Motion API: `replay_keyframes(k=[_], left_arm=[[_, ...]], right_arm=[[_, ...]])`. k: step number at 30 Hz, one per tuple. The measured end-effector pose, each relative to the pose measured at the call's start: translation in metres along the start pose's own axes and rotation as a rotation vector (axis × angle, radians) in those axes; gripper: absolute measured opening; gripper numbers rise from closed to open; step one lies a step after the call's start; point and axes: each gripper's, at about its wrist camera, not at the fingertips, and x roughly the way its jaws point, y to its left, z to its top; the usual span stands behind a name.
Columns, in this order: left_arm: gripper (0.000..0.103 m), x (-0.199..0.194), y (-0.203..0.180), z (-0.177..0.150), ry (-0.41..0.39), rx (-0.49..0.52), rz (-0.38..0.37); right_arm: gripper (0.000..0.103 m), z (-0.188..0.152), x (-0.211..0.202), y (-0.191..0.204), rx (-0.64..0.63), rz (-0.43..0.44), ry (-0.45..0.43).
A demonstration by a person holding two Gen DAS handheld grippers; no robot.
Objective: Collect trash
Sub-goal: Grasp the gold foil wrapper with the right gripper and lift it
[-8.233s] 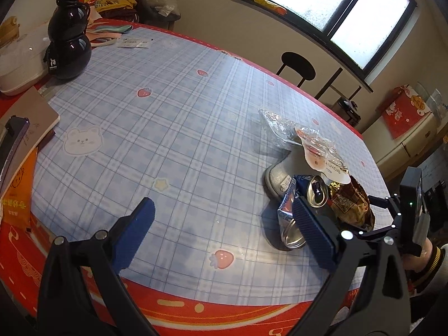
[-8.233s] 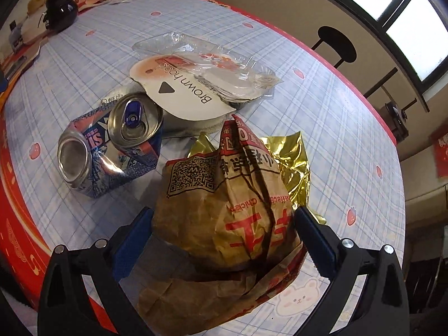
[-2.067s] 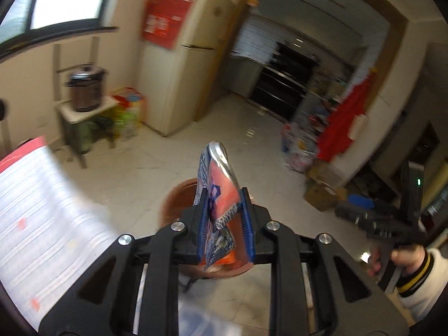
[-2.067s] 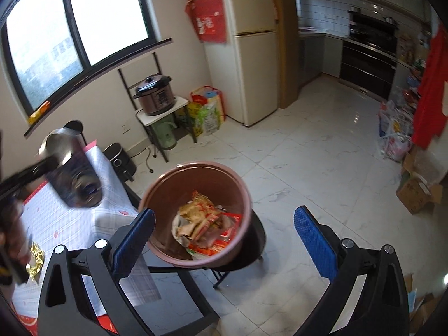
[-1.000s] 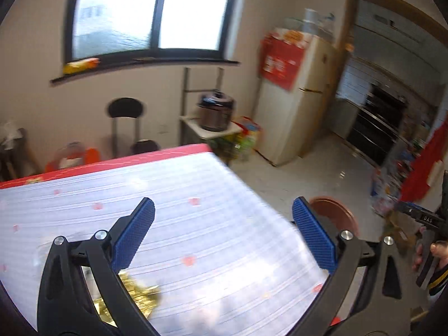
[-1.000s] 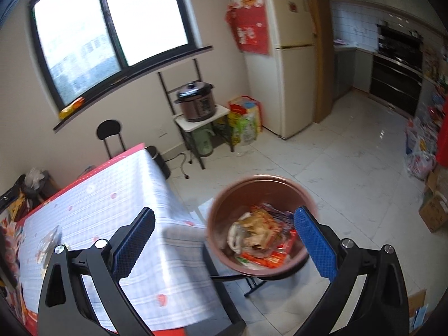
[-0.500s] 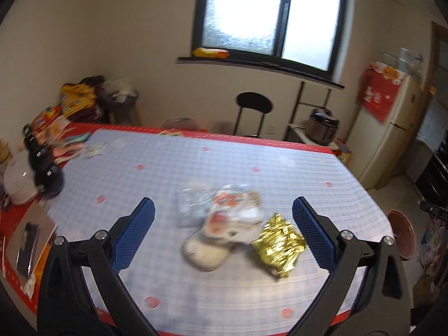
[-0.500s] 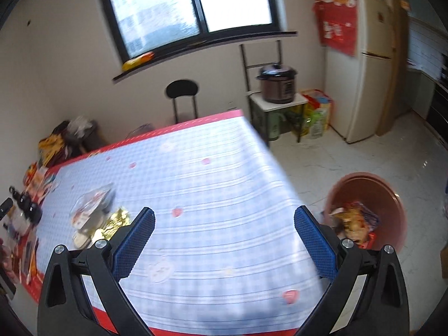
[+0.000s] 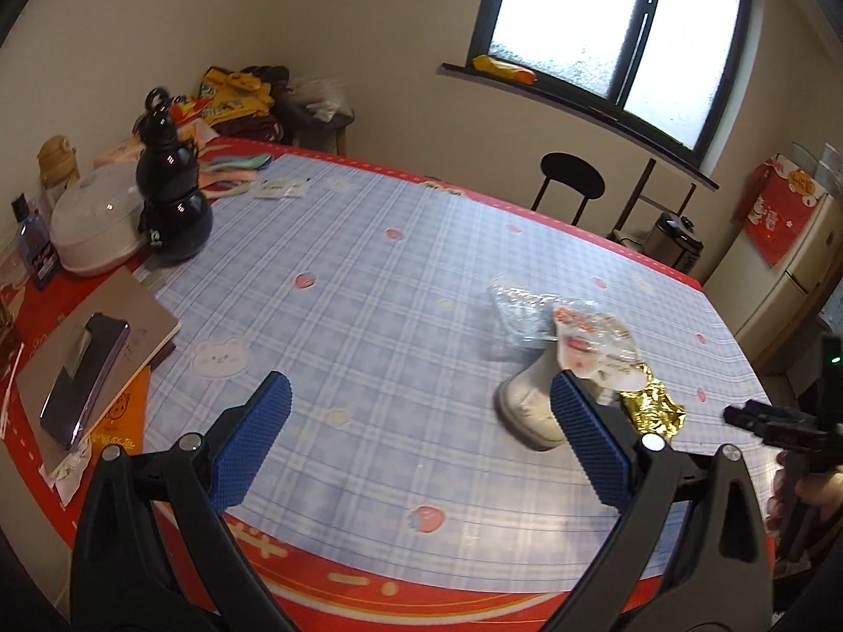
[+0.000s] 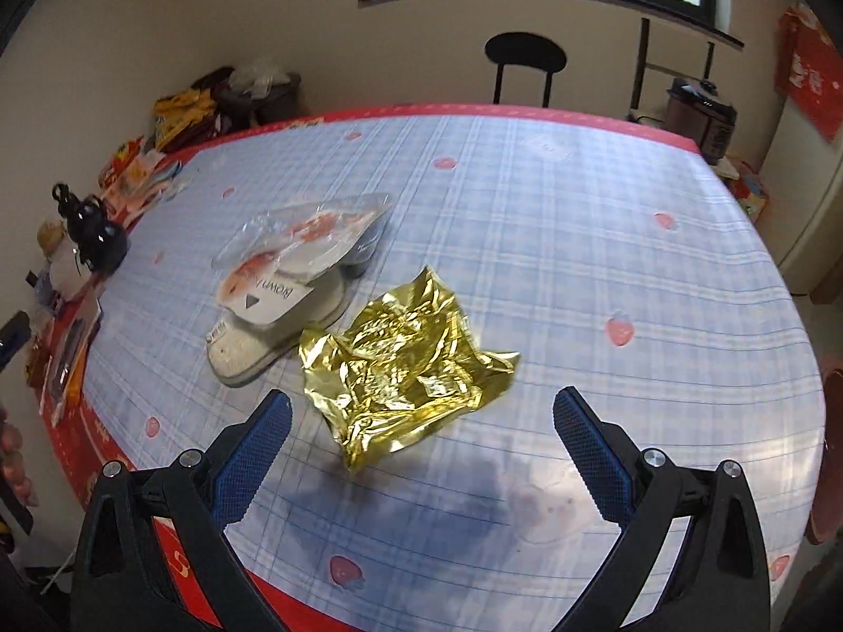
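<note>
On the blue plaid tablecloth [image 9: 369, 316] lies a tipped white cup [image 9: 527, 405] with a peeled printed lid [image 9: 595, 353]. A clear plastic wrapper [image 9: 519, 310] rests behind it and crumpled gold foil [image 9: 650, 411] to its right. My left gripper [image 9: 419, 421] hangs open over the table's front edge, the cup just inside its right finger. In the right wrist view the gold foil [image 10: 400, 368] lies just beyond my open right gripper [image 10: 421, 432], between the finger lines. The cup [image 10: 274, 337] and wrapper [image 10: 316, 226] lie to the foil's left.
A black gourd-shaped bottle [image 9: 171, 200], a white lidded bowl [image 9: 95, 226] and a phone on a notebook [image 9: 84, 368] crowd the table's left side. A black stool [image 9: 571, 179] stands behind. A reddish bin rim [image 10: 830, 447] shows past the right edge. A hand [image 9: 811, 490] is at the right.
Both grippers swung away from the bin and back over the table. The left one let go of the crushed can. The can and paper bag are gone from the table.
</note>
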Motion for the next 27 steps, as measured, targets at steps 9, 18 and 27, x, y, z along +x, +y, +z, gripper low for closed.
replay_keyframes(k=[9, 18, 27], left_arm=[[0.097, 0.023, 0.033, -0.012, 0.043, -0.064, -0.031], [0.097, 0.028, 0.028, -0.015, 0.055, -0.062, -0.062], [0.097, 0.034, 0.005, -0.015, 0.072, -0.046, -0.097]], right_arm=[[0.096, -0.001, 0.074, 0.062, -0.166, -0.122, 0.112], [0.075, -0.004, 0.101, 0.058, -0.137, -0.221, 0.162], [0.027, -0.006, 0.047, 0.048, -0.025, -0.054, 0.071]])
